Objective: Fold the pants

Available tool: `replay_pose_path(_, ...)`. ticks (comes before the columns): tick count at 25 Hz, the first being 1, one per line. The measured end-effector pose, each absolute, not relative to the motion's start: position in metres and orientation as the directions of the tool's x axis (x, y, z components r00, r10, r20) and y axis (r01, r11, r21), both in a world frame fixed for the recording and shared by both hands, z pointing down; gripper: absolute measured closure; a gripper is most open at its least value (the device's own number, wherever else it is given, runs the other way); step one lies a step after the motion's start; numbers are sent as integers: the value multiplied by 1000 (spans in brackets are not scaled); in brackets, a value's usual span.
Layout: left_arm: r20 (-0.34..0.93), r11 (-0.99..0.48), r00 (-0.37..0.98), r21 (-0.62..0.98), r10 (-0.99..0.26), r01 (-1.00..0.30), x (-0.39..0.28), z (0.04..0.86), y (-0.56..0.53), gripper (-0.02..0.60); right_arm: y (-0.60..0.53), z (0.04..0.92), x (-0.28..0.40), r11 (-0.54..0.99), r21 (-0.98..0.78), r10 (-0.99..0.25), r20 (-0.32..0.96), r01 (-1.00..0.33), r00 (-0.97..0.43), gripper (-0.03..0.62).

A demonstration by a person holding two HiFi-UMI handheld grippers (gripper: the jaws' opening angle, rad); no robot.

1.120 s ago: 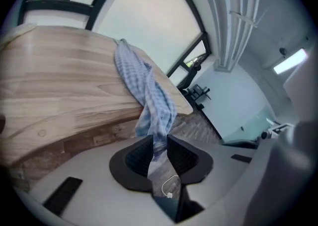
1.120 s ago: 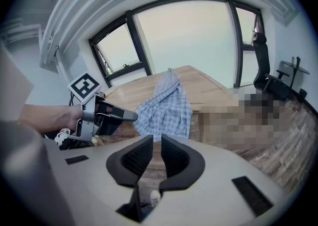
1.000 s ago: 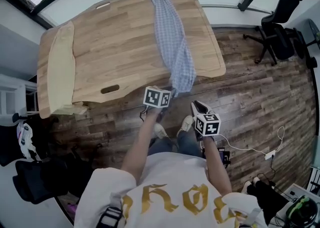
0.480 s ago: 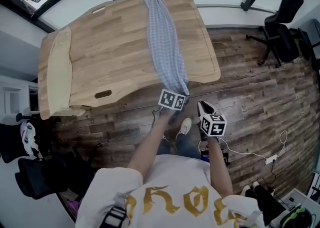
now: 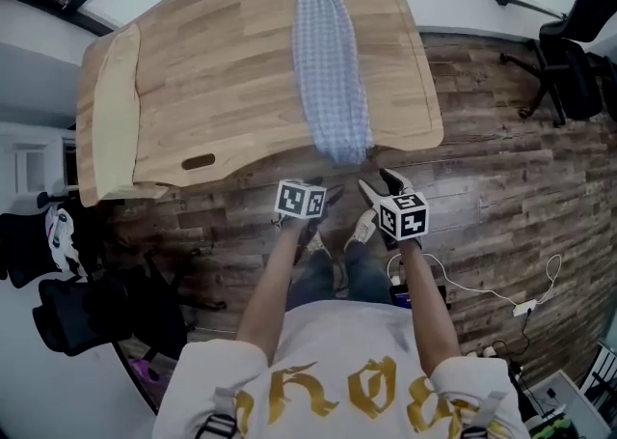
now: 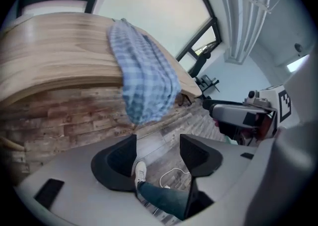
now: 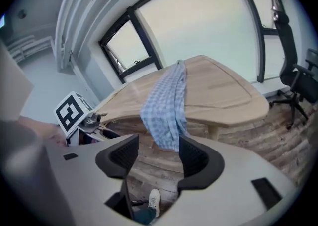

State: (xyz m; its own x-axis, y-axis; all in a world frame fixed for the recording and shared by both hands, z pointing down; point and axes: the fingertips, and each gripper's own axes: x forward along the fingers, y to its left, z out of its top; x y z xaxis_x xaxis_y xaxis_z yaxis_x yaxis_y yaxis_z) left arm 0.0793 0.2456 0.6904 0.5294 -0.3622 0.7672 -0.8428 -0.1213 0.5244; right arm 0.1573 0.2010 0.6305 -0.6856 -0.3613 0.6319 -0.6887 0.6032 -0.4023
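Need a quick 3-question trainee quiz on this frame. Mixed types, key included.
1. True or false: the left gripper is shut on the pants.
2. The pants' near end is: A) flat on the table; B) hanging over the table's near edge; C) rolled up at mid-table.
3. What lies along the table's left edge in the head view?
Key: 1 false: the jaws of the left gripper and the right gripper stand apart, have just been opening, and hold nothing. 2 B. 3 a long pale tan pad.
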Motion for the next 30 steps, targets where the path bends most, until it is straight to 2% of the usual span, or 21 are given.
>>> replay_pose_path(7,750,-36,472,516,-464,-856,35,734,220,301,160,695,139,643,-337,-386,633,-688,-671,252)
replay_pose_path(14,678,-120,484,510,-552,-852,29,753,193,299,145,740,129,697,-346,-339,613,-628,-714,244)
replay_pose_path(20,604,-210,536,526,-589,-824,36,748,172,299,141,737,120,777,-318,-318,547,-544,-775,247)
replay_pose_path(21,597,-227,551,532,-583,-816,39,746,171,299,143,736,119,781,-324,-304,548,-533,-779,257)
replay_pose_path(23,591,-264,585,542,-556,-798,46,743,172,323,147,732,120,794,-316,-288,558,-520,-779,371)
replay_pose_path(24,594,-276,595,543,-541,-793,48,741,173,373,149,730,120,800,-305,-286,563,-516,-776,430)
replay_pose_path(25,601,-281,597,539,-532,-794,49,739,174,454,152,728,121,806,-294,-285,568,-514,-772,464)
replay_pose_path(27,614,-280,589,529,-525,-801,48,735,175,517,156,726,122,811,-280,-283,579,-513,-764,506)
replay_pose_path(30,625,-275,593,535,-507,-799,49,731,180,531,161,722,122,809,-276,-280,596,-519,-753,540)
